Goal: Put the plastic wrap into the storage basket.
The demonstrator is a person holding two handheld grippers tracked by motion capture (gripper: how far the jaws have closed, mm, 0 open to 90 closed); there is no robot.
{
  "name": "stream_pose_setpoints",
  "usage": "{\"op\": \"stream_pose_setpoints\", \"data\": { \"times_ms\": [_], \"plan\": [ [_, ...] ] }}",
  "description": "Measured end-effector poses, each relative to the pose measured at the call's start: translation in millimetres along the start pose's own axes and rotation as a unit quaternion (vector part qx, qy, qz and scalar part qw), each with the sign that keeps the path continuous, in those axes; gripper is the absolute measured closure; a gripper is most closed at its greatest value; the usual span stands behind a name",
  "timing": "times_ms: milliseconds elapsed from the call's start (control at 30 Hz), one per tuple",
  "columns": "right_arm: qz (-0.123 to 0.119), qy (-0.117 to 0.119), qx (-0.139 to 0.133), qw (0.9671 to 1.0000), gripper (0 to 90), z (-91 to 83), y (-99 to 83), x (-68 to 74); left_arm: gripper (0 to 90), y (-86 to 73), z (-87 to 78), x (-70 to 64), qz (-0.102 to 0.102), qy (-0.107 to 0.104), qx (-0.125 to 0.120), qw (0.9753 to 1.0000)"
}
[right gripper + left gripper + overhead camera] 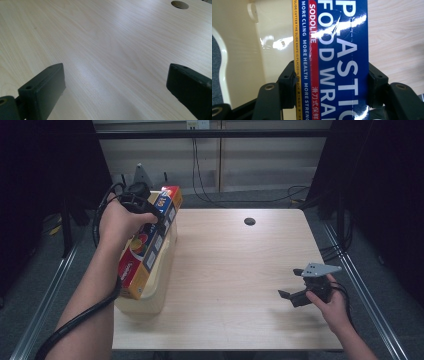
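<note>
A long box of plastic food wrap (145, 251), blue, red and yellow, lies slanted along the top of a cream plastic bin (150, 301) at the table's left edge. My left gripper (156, 217) is shut on the box near its far end, with the person's hand on top. In the left gripper view the box (337, 50) runs up between both jaws of my left gripper (329, 80), with the bin's glossy wall (272, 37) behind it. My right gripper (291, 282) stands open low over the table's front right. Bare wood shows between the jaws of my right gripper (115, 82).
The light wooden table (230, 260) has a round cable hole (249, 221) near its far edge, also the hole (180, 4) in the right gripper view. Metal rails run along both sides of the table. Cables lie on the floor behind.
</note>
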State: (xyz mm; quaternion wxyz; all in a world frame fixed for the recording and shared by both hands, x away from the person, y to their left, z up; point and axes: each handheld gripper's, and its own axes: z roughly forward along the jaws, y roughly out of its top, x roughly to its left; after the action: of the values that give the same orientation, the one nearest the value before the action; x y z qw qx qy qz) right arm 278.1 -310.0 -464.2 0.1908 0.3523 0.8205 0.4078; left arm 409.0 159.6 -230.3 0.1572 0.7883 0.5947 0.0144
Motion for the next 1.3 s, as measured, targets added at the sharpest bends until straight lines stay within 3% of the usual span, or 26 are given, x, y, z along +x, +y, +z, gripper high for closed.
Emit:
{"op": "stream_pose_setpoints", "data": {
  "times_ms": [433,1300],
  "plan": [
    [0.000,0.001,0.002,1.0000,2.3,0.4,-0.4,0.0,40.5,-5.7,-1.8,18.4,-0.022,0.004,-0.006,0.9997],
    [0.001,0.001,0.000,1.0000,2.3,0.2,-0.3,0.1,40.5,-21.4,1.8,36.2,-0.033,0.012,-0.002,0.9994]
  ]
}}
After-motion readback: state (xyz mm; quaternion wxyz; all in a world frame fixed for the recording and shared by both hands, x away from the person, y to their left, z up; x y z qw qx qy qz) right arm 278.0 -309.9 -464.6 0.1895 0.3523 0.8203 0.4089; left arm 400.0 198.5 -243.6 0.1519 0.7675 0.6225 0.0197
